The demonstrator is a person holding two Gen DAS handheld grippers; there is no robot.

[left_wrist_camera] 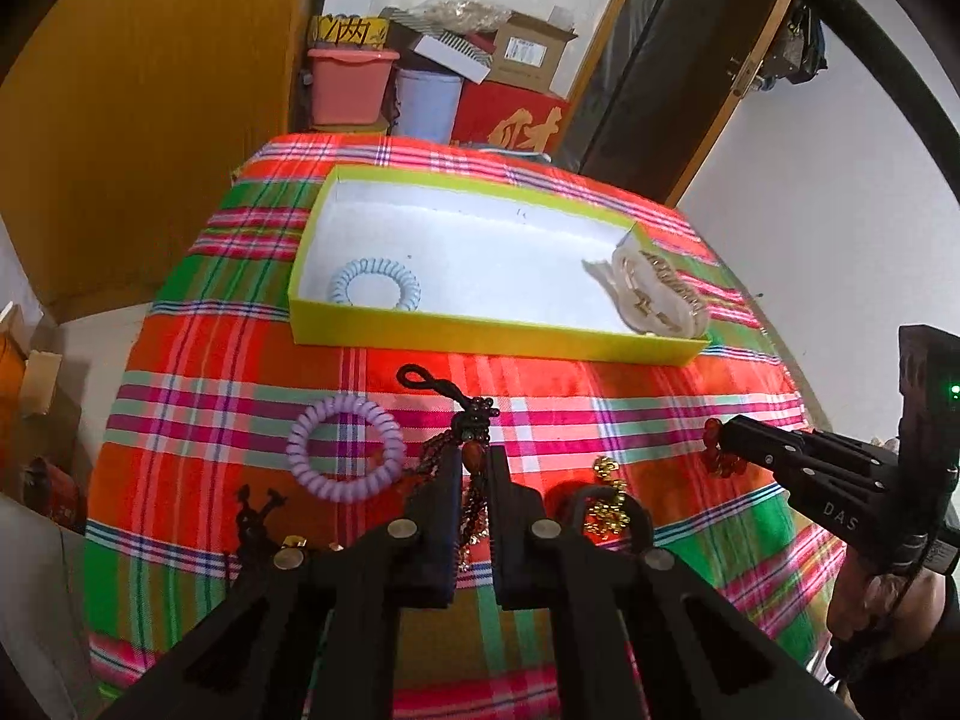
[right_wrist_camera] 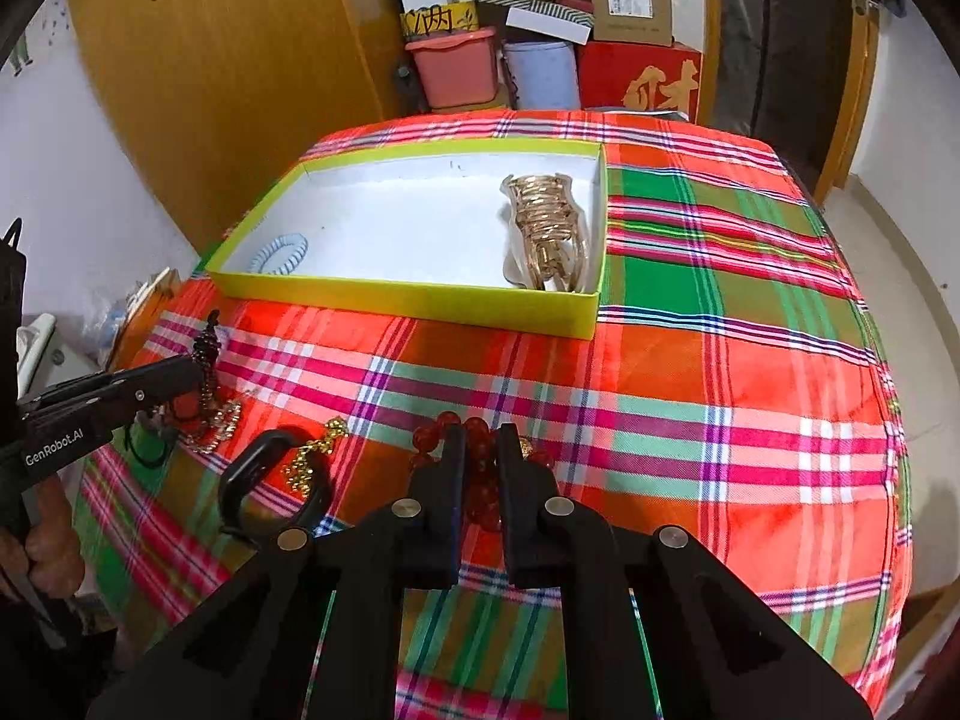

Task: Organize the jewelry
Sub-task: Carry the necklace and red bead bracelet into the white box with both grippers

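Note:
A yellow-green box (left_wrist_camera: 492,339) (right_wrist_camera: 414,300) lies on the plaid cloth. It holds a pale blue coil hair tie (left_wrist_camera: 375,283) (right_wrist_camera: 279,253) and a stack of gold bangles (left_wrist_camera: 666,294) (right_wrist_camera: 546,228). My left gripper (left_wrist_camera: 474,468) is shut on a dark beaded tassel pendant (left_wrist_camera: 474,420) whose cord loop lies ahead of the fingertips. My right gripper (right_wrist_camera: 482,444) (left_wrist_camera: 723,438) is shut on a red bead bracelet (right_wrist_camera: 480,480) (left_wrist_camera: 717,456). A purple coil hair tie (left_wrist_camera: 346,447) lies left of the left gripper.
A gold bead chain (left_wrist_camera: 606,501) (right_wrist_camera: 315,459) and a black band (right_wrist_camera: 270,492) lie between the grippers. A small black ornament (left_wrist_camera: 255,510) sits at the cloth's left edge. Boxes and buckets (right_wrist_camera: 462,66) stand behind the table, by a wooden cabinet (left_wrist_camera: 150,120).

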